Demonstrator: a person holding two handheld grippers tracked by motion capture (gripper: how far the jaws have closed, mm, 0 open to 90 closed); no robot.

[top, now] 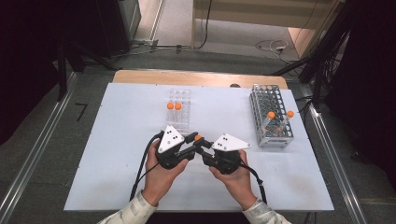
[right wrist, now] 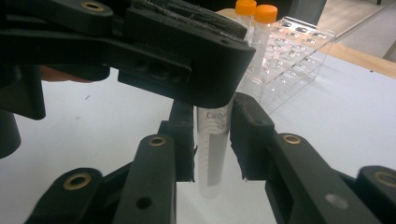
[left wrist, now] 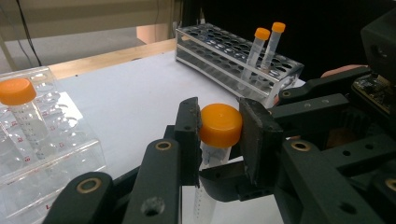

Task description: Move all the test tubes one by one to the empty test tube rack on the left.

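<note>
Meanwhile both grippers' fingers clamp one orange-capped tube [left wrist: 219, 128]; each rack holds two more.

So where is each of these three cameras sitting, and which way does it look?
High view: above the person's side, looking down on the table; both hands show, with the left gripper and right gripper.
Left gripper view: rides that gripper, facing the metal rack; its jaws clamp the orange cap.
Right gripper view: faces the clear rack; its jaws grip the tube.
Shared: that one capped tube.
</note>
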